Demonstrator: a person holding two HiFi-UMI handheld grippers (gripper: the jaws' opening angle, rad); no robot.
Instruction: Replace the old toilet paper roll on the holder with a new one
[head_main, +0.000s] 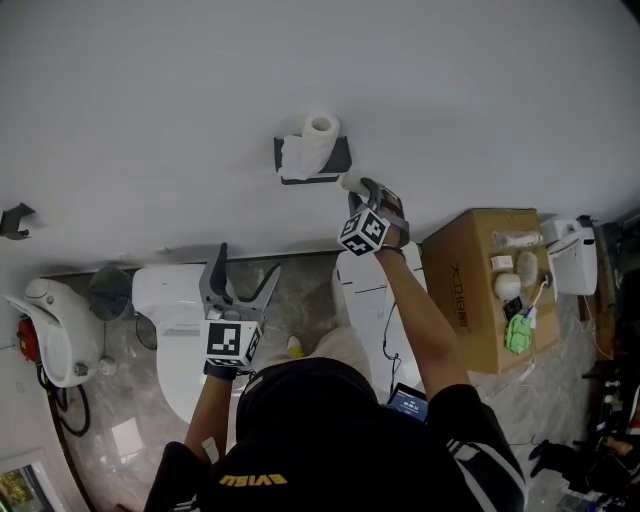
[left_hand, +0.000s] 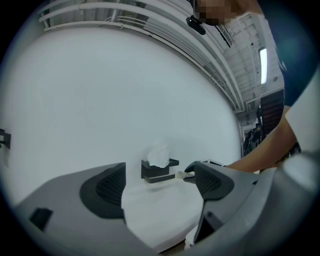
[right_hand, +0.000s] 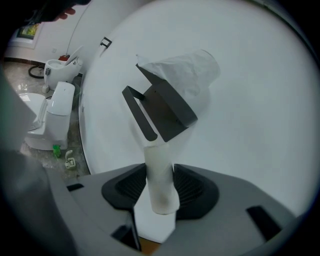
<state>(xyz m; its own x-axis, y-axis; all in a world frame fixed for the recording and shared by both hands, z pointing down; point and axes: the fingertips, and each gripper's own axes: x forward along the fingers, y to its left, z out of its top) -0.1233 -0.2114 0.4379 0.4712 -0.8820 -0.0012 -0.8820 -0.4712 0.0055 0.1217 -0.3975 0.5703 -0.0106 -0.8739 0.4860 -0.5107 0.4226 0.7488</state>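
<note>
A black wall holder (head_main: 312, 165) carries a white paper roll (head_main: 312, 140) on its top shelf. My right gripper (head_main: 358, 186) is just right of the holder's bar, shut on a bare pale cardboard tube (head_main: 350, 182). In the right gripper view the tube (right_hand: 161, 180) stands clamped between the two pads, its far end close under the holder (right_hand: 165, 110) and the roll (right_hand: 187, 72). My left gripper (head_main: 240, 275) hangs lower and to the left, open and holding nothing. The left gripper view shows the holder (left_hand: 157, 172) and the tube (left_hand: 180, 175) far ahead between its jaws.
A white toilet (head_main: 180, 300) sits below the left gripper, and another white fixture (head_main: 365, 300) stands under the right arm. A cardboard box (head_main: 480, 290) with small items on top stands at the right. A black hook (head_main: 15, 218) is on the wall at far left.
</note>
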